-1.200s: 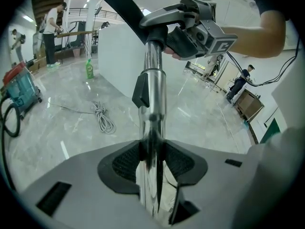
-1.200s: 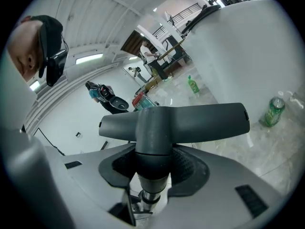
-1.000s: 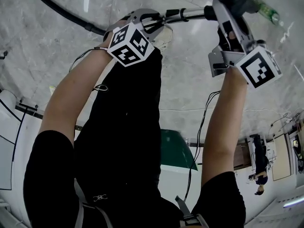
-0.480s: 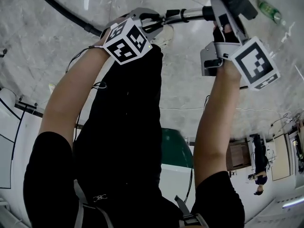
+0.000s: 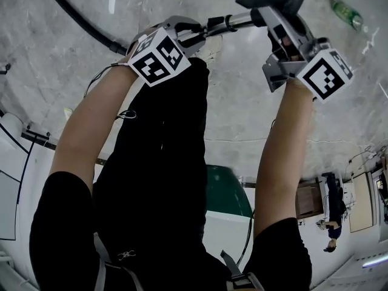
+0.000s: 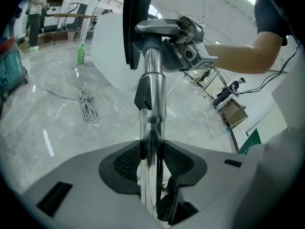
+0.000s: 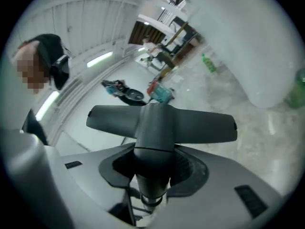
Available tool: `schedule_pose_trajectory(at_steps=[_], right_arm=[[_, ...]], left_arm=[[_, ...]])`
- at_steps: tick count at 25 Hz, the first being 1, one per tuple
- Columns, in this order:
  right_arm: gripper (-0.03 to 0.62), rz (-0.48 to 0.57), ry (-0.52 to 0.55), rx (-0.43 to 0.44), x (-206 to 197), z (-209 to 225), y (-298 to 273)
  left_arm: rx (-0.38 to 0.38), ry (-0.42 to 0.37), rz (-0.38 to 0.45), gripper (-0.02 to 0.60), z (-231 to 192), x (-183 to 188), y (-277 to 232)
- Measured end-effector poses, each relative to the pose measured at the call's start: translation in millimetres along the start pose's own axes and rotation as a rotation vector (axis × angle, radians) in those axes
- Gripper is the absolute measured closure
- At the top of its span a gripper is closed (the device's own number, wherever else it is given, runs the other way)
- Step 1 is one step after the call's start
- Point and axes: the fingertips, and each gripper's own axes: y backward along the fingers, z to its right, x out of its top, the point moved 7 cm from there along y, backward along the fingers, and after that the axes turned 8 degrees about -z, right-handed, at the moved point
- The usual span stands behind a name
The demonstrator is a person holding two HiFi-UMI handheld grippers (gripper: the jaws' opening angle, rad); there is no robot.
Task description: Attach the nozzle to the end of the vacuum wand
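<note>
Left tongs (image 6: pixel 152 149): clamped on the chrome wand (image 6: pixel 153 89).
Right tongs (image 7: pixel 153 171): just tightened, gripping the black floor nozzle (image 7: pixel 162 120) by its neck.
Joint: nozzle meets the wand's far end, at the right; whether it is seated is unclear.
Advice: keep neck and tube in line, then push straight.
Writing: none legible.

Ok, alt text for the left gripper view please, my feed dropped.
The left gripper is shut on a shiny metal wand running up mid-frame. At its far end the right gripper, jaws just closed further, holds the dark nozzle. A coiled cable lies on the grey floor behind.
</note>
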Motion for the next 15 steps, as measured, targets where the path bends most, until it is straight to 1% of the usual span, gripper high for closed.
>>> schedule_pose_trajectory(at_steps=[1, 3, 4, 5, 6, 9, 12, 14, 15], right_arm=[[0.416, 0.023, -0.073, -0.138, -3, 5, -1], [0.416, 0.048, -0.219, -0.465, -10, 15, -4], [0.416, 0.052, -0.264, -0.575, -15, 17, -5], [0.416, 0.051, -0.283, -0.622, -18, 15, -6], [0.416, 0.044, -0.281, -0.616, -19, 11, -8], [0.422, 0.008, -0.231, -0.510, -18, -1, -9], [0.427, -0.011, -0.201, -0.460, -18, -4, -5], [0.427, -0.012, -0.194, -0.447, -19, -4, -3], [0.427, -0.011, -0.193, -0.447, -18, -4, -2]], left_arm=[[-0.001, 0.009, -0.008, 0.425, 0, 0, -3], [-0.011, 0.014, -0.030, 0.426, 3, 0, -9], [-0.020, 0.014, -0.039, 0.426, 6, -1, -12], [-0.026, 0.015, -0.044, 0.426, 9, -3, -12], [-0.028, 0.018, -0.046, 0.426, 10, -5, -12], [-0.022, 0.036, -0.035, 0.426, 8, -7, -11], [-0.045, 0.037, -0.012, 0.425, 7, -5, -14], [-0.030, -0.011, 0.017, 0.425, 9, -2, -17], [0.000, -0.055, 0.026, 0.425, 11, 1, -20]])
